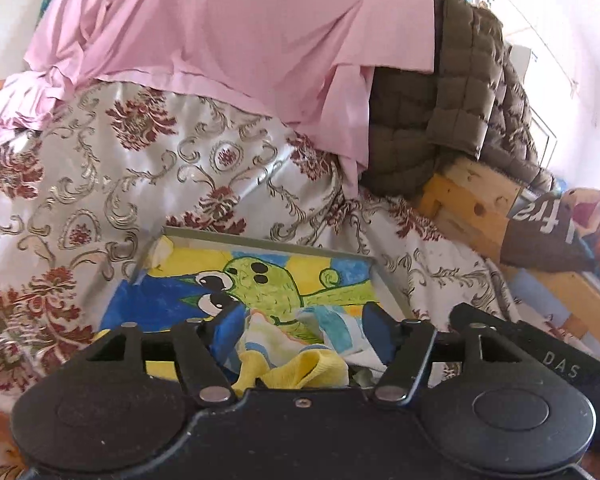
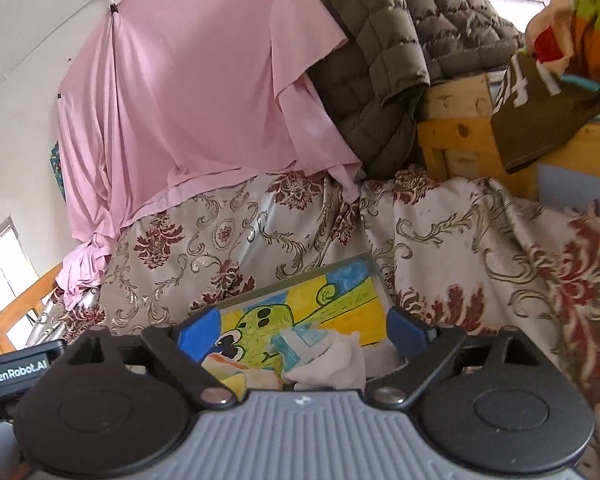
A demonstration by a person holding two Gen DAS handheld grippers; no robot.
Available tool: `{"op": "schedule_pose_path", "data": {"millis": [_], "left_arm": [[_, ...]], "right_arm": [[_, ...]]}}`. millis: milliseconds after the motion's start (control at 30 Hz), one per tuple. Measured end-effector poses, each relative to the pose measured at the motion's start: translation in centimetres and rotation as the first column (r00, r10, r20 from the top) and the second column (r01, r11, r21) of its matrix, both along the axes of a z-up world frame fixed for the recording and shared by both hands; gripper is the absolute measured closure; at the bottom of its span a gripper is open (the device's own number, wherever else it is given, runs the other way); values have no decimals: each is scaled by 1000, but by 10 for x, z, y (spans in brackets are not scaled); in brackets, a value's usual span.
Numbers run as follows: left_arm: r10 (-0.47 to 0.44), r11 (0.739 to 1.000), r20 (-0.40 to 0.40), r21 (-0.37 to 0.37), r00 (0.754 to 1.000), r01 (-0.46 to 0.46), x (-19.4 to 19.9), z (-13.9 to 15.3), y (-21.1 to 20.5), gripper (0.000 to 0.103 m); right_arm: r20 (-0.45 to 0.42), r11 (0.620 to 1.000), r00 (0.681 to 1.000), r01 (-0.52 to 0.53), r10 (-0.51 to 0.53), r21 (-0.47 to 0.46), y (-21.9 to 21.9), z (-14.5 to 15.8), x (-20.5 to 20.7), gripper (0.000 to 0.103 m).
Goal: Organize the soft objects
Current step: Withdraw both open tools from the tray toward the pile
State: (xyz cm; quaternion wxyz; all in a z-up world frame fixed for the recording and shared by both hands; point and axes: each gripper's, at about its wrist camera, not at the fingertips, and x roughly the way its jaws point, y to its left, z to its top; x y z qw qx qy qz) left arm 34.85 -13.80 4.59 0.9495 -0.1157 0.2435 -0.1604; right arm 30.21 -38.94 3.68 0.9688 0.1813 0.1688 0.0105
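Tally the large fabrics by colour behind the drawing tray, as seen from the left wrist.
Pink sheet: 1
Olive-brown quilted jacket: 1
Cream and maroon floral cover: 1
Total: 3

A tray [image 1: 384,280] lies on a bedspread [image 1: 100,184] with small cloths [image 1: 300,364] bunched at its near edge. Behind, a sheet [image 1: 220,32] hangs; a quilted jacket [image 1: 460,92] drapes right of it, over a wooden frame [image 1: 468,196].
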Motion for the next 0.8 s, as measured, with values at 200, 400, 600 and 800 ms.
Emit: {"op": "schedule_pose_path", "data": {"millis": [200,400,600,800], "left_arm": [[15,1000,25,-20,1000,-15,-41,15,18,23],[53,998,57,-47,997,-50,-89,28,35,13],[73,997,113,-32,991,-70,-135,37,51,6],[97,995,151,-10,984,-96,-181,36,69,1]], "right_arm": [[15,1000,1000,-2,2,-24,10,16,-38,2],[30,999,999,-14,16,-44,28,26,-78,0],[65,996,997,-26,32,-90,48,23,-121,0],[94,996,994,-43,51,-84,59,17,-154,0]]}}
